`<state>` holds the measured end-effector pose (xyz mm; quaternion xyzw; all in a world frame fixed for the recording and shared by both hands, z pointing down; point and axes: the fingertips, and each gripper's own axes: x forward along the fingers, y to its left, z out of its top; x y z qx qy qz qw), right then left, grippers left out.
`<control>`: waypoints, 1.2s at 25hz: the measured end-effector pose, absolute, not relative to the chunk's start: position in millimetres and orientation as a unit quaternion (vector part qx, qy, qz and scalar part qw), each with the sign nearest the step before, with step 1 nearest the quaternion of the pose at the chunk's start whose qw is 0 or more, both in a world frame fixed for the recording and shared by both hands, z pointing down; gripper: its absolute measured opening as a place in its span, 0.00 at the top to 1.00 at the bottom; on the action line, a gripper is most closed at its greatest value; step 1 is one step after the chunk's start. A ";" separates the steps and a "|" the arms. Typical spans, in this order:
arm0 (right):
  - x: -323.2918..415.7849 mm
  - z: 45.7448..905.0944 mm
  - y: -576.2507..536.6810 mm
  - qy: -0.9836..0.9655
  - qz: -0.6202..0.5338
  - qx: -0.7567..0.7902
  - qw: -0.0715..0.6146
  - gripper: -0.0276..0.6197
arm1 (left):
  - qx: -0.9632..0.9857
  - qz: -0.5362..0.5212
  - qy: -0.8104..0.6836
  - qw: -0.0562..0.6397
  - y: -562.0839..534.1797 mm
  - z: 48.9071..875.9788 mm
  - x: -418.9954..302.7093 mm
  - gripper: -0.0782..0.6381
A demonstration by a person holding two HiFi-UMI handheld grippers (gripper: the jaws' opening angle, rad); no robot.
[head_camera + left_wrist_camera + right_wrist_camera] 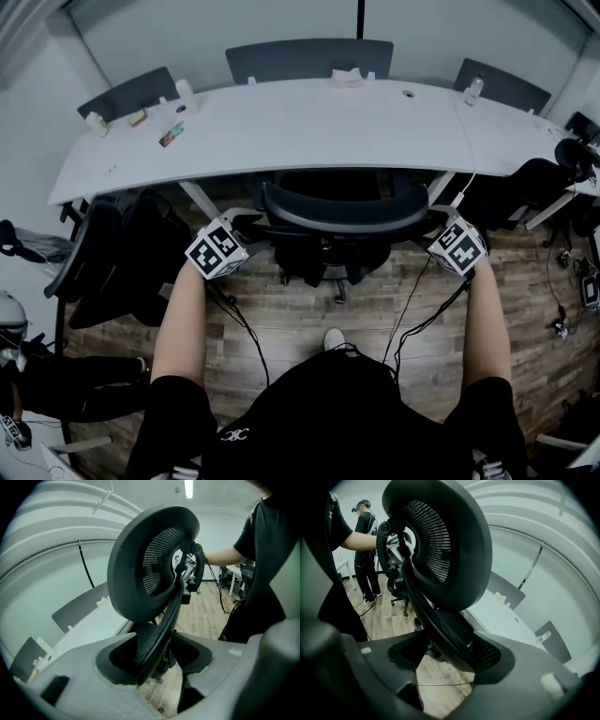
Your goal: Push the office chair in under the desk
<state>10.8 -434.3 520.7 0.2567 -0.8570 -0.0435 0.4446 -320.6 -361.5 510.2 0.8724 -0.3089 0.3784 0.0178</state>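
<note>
Wood-plank floor (309, 309) is bounded on the far side by a long, curved white worktop (309, 127). At its middle the black office chair (337, 220) is seen with its seat partly beneath the worktop's edge and its backrest on the near side, clear of it. The backrest's long axis runs left to right, parallel to that edge. Each end of it is taken by one tool: the left tool (249, 227) and the right tool (427, 227) are both closed wide on the backrest's rim. The worktop lies straight ahead of both, equally near, so an even forward push is judged to be needed.
</note>
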 end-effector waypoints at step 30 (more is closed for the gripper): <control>24.8 514.3 -607.1 -0.860 -0.054 0.270 0.431 0.48 | 0.864 0.379 -0.329 0.032 -537.7 507.1 -305.7 0.55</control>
